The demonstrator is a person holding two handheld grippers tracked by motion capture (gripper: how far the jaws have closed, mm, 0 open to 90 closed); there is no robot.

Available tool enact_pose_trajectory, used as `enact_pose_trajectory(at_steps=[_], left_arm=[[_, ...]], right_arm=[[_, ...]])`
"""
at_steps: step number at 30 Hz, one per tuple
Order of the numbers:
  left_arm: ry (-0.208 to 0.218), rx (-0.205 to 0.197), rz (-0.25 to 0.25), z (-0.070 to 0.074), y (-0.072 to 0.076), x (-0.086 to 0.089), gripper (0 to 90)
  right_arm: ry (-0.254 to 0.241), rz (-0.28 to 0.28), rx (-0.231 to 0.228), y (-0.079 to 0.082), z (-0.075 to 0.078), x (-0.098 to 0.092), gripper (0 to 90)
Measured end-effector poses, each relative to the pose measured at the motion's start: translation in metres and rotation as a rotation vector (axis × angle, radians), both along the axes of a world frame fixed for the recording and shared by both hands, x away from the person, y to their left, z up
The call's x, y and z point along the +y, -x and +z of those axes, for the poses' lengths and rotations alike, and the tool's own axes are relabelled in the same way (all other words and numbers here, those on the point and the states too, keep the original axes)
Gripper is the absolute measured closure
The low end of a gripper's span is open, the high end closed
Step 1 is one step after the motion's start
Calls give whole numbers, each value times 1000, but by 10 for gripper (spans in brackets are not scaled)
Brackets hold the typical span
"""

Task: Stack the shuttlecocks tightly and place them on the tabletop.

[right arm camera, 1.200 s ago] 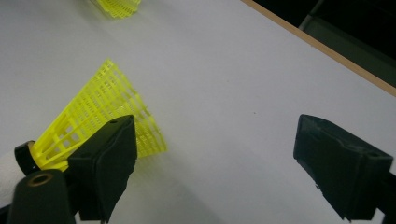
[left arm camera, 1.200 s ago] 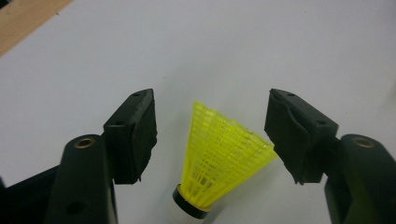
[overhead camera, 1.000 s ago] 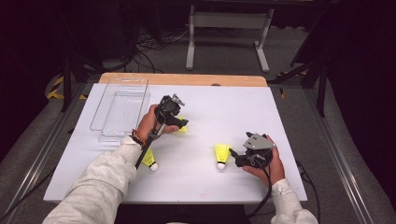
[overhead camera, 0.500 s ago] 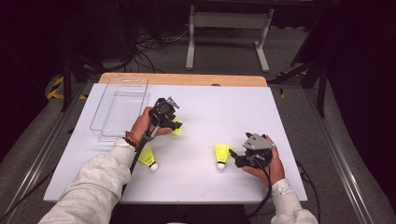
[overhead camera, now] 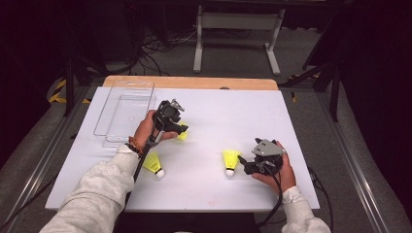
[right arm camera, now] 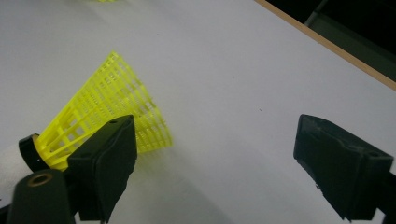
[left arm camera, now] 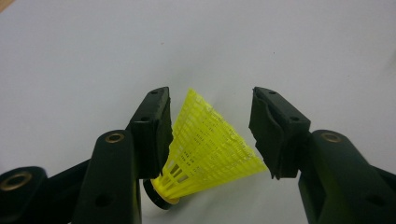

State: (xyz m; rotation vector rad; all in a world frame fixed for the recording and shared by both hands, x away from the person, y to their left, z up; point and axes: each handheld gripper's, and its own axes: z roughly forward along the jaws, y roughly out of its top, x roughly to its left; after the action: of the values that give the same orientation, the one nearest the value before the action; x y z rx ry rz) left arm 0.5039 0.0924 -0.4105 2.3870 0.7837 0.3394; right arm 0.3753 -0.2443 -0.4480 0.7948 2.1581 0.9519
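Three yellow shuttlecocks are lying on the white desk point(overhead camera: 218, 184), all three loose on its surface. One clear plastic tray point(overhead camera: 127, 112) is sitting at the far left of the desk. Two claws are working, one in each hand.

The left claw point(overhead camera: 179, 127) is hovering near the tray's right edge, with the far shuttlecock point(overhead camera: 182, 133) lying between its jaws. In the left gripper view that far shuttlecock point(left arm camera: 205, 147) is lying on its side, its dark cork base at the bottom by one jaw and its skirt flaring toward the other. One jaw is touching the skirt or just beside it; the other is standing just off the skirt's rim, so the jaws are apart and not clamping. The jaws have just been opening a little, after closing in, with the shuttlecock between them.

The near-left shuttlecock point(overhead camera: 154, 165) is lying beside the left sleeve, white cork pointing toward the person.

The right claw point(overhead camera: 245, 166) is sitting at the near right of the desk, jaws wide apart and gripping nothing. The middle shuttlecock point(overhead camera: 231, 161) is lying just beside it; in the right gripper view this middle shuttlecock point(right arm camera: 105, 112) is lying outside one jaw, not between the two.
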Motion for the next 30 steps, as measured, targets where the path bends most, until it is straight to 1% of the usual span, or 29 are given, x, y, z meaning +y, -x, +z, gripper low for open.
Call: enact_pose_trajectory(at_steps=[3,6,8,9,10,12,13,14,16,20,21,24,26,28,29,30], left_arm=[[7,-11,-2,1,1,0,469],[27,-19,0,3,2,2,448],[32,-34,-6,5,4,4,423],[37,-34,-12,6,4,6,410],[47,-43,-12,7,5,7,409],[47,-50,-12,8,6,8,407],[51,-58,-8,8,7,8,404],[51,-57,-14,9,8,9,401],[60,-64,-7,10,10,11,393],[60,-88,-12,14,15,16,384],[60,-88,-12,14,15,16,379],[77,-113,-35,17,20,22,367],[84,-123,-38,17,23,26,356],[99,-148,-45,15,27,29,350],[100,-164,-48,15,29,30,347],[100,-164,-48,15,29,30,345]], right_arm=[[0,0,-2,0,0,0,144],[1,-3,-7,0,0,0,144],[-1,-6,-9,0,1,0,144],[-3,-5,-8,0,1,-1,144],[-4,-5,-7,0,1,-1,144],[-2,-5,-7,0,1,-1,144],[-3,-6,-9,0,1,-1,144],[-4,-6,-10,0,1,-1,144],[-6,-8,-14,0,2,-1,144],[-13,-6,-15,1,3,0,144],[-13,-6,-15,1,3,0,144],[-23,-6,-17,1,3,0,144],[-25,-6,-16,1,3,0,144],[-33,-5,-12,1,4,0,144],[-40,-4,-12,1,4,0,144],[-46,-6,-12,1,5,1,144]])
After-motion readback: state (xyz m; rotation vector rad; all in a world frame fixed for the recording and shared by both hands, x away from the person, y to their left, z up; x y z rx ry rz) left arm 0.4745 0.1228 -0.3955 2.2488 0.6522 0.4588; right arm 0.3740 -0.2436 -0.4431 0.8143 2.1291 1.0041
